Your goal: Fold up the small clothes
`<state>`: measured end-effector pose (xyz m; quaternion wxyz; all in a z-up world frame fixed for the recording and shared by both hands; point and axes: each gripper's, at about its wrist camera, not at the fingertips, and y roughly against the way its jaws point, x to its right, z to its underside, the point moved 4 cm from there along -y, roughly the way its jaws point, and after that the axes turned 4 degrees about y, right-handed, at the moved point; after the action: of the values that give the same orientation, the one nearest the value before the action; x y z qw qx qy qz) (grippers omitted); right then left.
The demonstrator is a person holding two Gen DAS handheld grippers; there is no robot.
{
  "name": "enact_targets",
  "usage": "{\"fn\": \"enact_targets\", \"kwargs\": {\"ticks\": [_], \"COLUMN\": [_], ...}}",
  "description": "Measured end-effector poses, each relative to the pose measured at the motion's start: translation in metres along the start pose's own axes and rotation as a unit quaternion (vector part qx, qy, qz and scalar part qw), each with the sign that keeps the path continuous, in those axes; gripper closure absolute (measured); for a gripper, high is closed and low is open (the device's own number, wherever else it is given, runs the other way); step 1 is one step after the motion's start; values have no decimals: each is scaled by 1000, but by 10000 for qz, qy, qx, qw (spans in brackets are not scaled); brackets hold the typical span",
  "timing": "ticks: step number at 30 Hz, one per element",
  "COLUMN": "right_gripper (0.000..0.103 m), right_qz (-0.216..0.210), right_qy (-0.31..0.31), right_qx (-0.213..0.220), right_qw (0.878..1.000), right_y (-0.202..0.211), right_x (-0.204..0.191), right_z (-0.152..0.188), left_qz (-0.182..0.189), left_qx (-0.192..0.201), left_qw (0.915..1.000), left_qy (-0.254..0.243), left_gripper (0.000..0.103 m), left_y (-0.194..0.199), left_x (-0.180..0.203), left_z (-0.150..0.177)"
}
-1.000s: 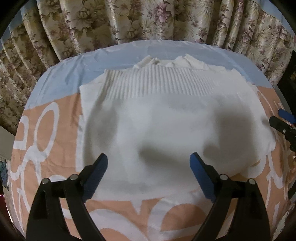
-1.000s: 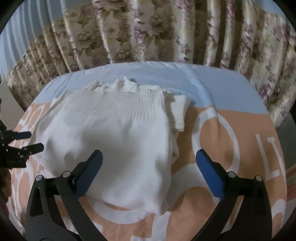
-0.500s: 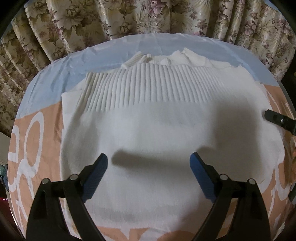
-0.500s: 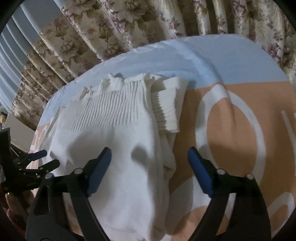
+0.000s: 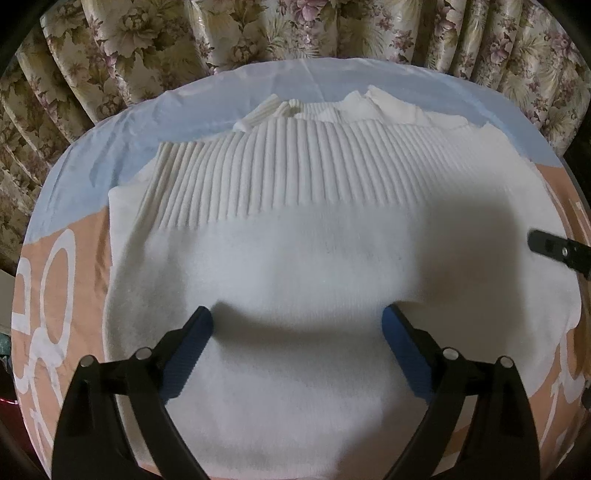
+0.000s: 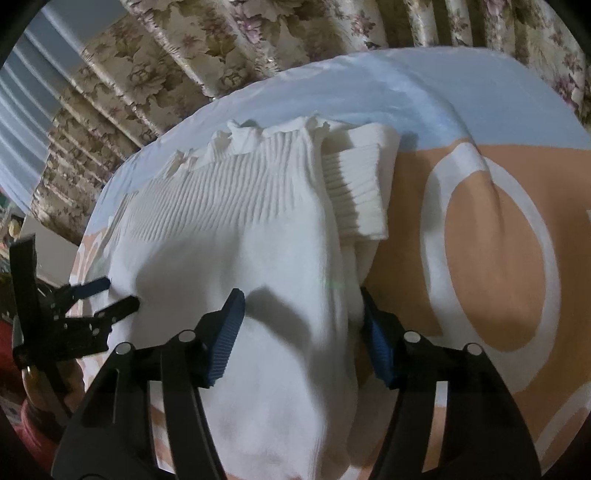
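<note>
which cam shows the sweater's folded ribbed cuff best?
Right wrist: the ribbed cuff lies in full view on the white sweater, at its right edge. In the left wrist view that spot is off at the sweater's far right edge, and no cuff can be made out.

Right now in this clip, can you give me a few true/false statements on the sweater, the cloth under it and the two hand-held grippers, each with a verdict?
1. The white sweater lies on a peach, white and blue cloth. True.
2. The ribbed band is on the sweater's far side, toward the floral curtain. True.
3. The left hand-held gripper is clamped shut on the sweater. False: its fingers stand wide apart over the fabric.
4. The right hand-held gripper works over bare cloth. False: its jaws are closing with the sweater's right edge between them.
5. The sweater is dark blue. False: it is white.
</note>
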<state>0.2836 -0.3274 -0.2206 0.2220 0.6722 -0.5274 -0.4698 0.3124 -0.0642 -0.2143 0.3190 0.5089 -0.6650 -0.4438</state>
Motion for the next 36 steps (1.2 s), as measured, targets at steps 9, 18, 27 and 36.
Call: {"fn": "enact_targets", "kwargs": {"ticks": [9,18,27,36], "right_gripper": [65,80,82,83], "right_qz": [-157,264,1023,1623], "right_qy": [-76,203,452,827], "right_qx": [-89,-15,-27,280], "right_qw": [9998,9994,9937,9829], "right_y": [-1,-1,-2,12], "right_x": [3,-14,-28,-85], "right_z": [-5,-7,-8,-22], "left_qz": [29,-51,-81,-77], "left_qx": [0,22,119,288], "left_qw": [10000,10000,9999,9995], "left_qy": [68,66,19,-55], "left_gripper": [8,5,2,3], "left_y": [0,-5,-8,15], "left_x": [0,2,2,-26], "left_z": [-1,-2,0,1]}}
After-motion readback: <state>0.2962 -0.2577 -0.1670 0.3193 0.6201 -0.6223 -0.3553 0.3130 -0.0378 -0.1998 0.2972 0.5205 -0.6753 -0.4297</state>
